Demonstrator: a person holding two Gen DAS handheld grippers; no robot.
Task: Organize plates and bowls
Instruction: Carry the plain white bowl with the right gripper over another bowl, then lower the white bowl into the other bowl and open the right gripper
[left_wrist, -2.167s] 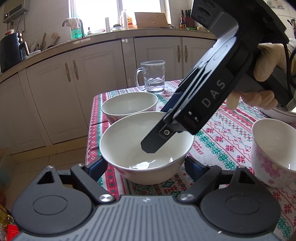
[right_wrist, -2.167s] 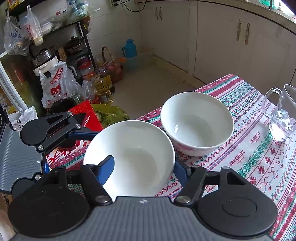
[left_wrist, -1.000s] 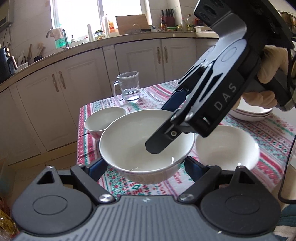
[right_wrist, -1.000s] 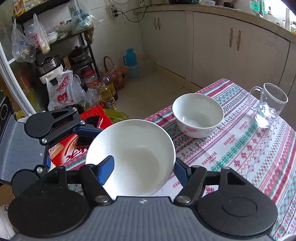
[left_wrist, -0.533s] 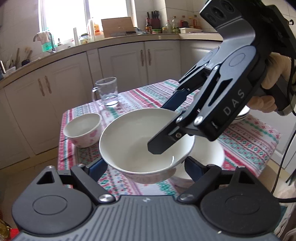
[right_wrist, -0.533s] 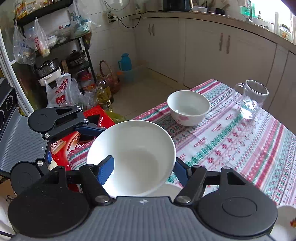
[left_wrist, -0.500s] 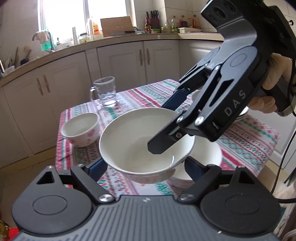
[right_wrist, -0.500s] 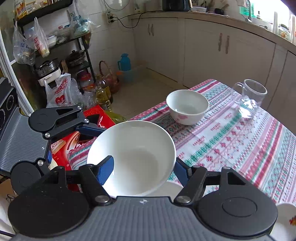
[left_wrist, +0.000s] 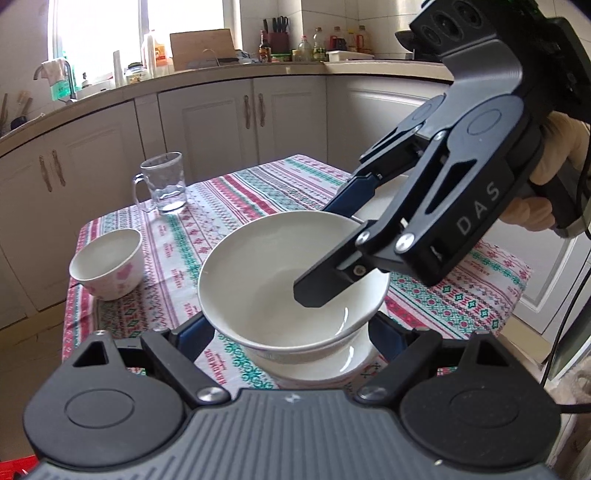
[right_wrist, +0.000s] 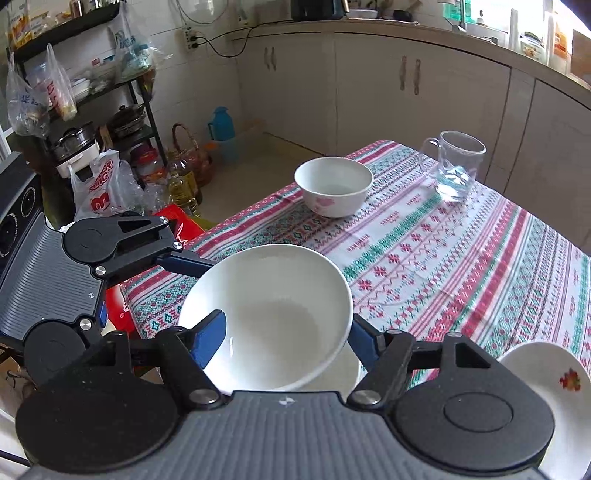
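**A:** Bowl (left_wrist: 266, 280), the large white one: where do we have it?

**B:** Over the lower bowl (left_wrist: 332, 367) at the table (left_wrist: 229, 206) edge, nested or just above; we cannot tell contact. Left gripper (left_wrist: 288, 328) clamps its sides. Right gripper (left_wrist: 332, 245) straddles the far rim, jaws just been opening; whether its pads press, we cannot tell.

**A:** Step?

**B:** Stacking, at set-down, we judge. Next calls for both grippers to let go and lift clear without dragging the rim. After that, the small floral bowl (left_wrist: 107, 264).
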